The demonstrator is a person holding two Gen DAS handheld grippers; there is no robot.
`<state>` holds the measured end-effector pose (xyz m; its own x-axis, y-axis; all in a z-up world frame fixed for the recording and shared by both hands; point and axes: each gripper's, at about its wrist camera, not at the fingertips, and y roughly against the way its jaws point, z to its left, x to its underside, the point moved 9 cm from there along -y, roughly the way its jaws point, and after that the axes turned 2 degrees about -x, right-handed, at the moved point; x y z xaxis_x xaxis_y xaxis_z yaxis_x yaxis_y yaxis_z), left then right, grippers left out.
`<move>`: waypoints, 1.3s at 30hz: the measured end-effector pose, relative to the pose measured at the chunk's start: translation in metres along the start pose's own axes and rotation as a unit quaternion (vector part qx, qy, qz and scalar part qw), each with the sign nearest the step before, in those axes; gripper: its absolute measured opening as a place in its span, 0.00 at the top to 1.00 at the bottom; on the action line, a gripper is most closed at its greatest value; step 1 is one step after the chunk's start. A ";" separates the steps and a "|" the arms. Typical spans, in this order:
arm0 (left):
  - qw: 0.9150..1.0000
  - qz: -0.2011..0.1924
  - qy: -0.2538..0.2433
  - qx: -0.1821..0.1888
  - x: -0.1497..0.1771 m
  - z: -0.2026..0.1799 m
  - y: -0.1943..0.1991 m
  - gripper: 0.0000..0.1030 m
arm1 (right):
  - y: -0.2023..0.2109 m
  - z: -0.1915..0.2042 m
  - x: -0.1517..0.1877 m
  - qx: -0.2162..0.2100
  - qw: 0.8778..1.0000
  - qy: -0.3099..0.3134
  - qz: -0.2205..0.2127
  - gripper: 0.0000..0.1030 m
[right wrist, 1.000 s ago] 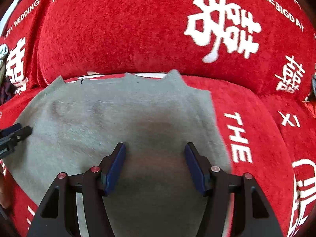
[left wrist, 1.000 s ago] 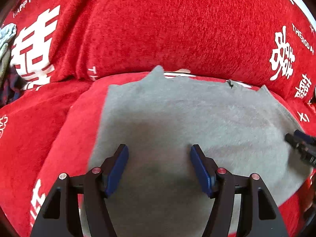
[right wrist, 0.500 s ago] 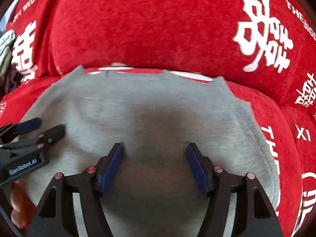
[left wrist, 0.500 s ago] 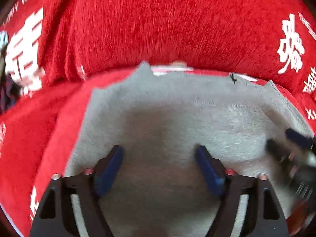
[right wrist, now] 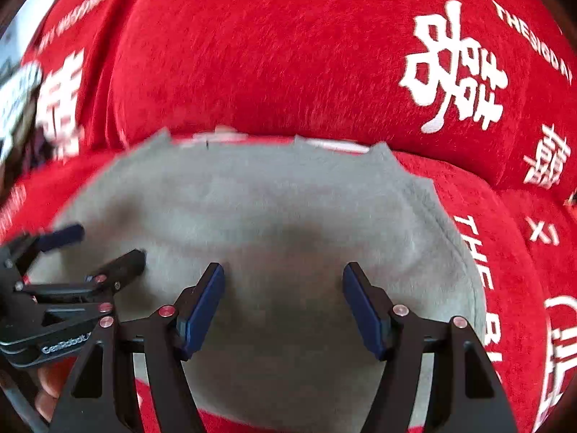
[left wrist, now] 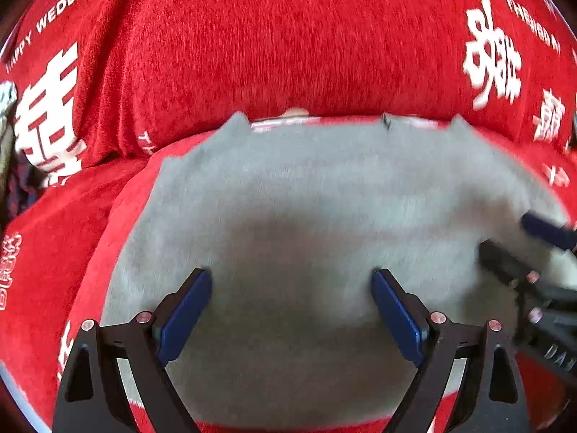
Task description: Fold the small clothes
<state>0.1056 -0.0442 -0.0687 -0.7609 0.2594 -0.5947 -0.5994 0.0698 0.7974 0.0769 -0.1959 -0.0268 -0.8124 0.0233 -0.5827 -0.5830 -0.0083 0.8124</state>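
we count one grey garment (left wrist: pixel 306 216) flat on the red sofa cover (left wrist: pixel 288 36); over the garment, left gripper (left wrist: pixel 292 310) and right gripper (right wrist: pixel 283 303) both spread wide, holding nothing.

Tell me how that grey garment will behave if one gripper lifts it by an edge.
The grey garment lies flat and follows the curve of the red sofa cover, so it would likely droop and fold, not stay stiff. Its fuzzy surface should grip the pads rather than slip. It looks thin, probably light.
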 end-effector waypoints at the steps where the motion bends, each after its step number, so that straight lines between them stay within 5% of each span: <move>1: 1.000 -0.008 0.007 0.004 0.004 0.006 0.005 0.10 | 0.000 -0.005 0.009 0.010 1.000 0.010 -0.001 0.31; 6: 0.999 -0.002 0.054 -0.002 0.021 0.039 0.022 0.10 | 0.022 -0.048 0.029 0.053 0.998 -0.045 -0.006 0.28; 9: 0.997 0.001 0.072 0.015 0.028 0.034 0.026 0.10 | 0.035 -0.043 0.034 0.020 0.997 -0.071 -0.023 0.28; 12: 0.998 0.006 0.065 -0.006 0.038 0.034 0.021 0.10 | 0.033 -0.011 0.039 -0.010 0.999 -0.029 -0.018 0.28; 15: 0.998 -0.002 0.070 -0.003 0.048 0.044 0.026 0.10 | 0.024 -0.005 0.054 0.005 1.000 0.006 -0.009 0.28; 22: 0.997 -0.003 0.078 -0.004 0.064 0.056 0.039 0.10 | 0.037 -0.048 0.067 0.006 0.999 -0.033 -0.032 0.28; 29: 0.995 0.003 0.098 -0.022 0.078 0.072 0.057 0.10 | 0.052 -0.050 0.074 0.020 0.998 -0.039 -0.048 0.27; 36: 0.989 0.005 0.148 0.009 0.087 0.090 0.044 0.10 | 0.064 -0.055 0.072 -0.003 0.996 -0.080 -0.048 0.27; 39: 0.988 0.003 0.153 0.026 0.083 0.088 0.040 0.03 | 0.062 -0.052 0.063 -0.008 0.995 -0.087 -0.046 0.27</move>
<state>0.0407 0.0647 -0.0773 -0.8090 -0.0418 -0.5864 -0.5867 0.1206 0.8008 -0.0117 -0.2465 -0.0142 -0.7416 0.1967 -0.6414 -0.6562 -0.0135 0.7545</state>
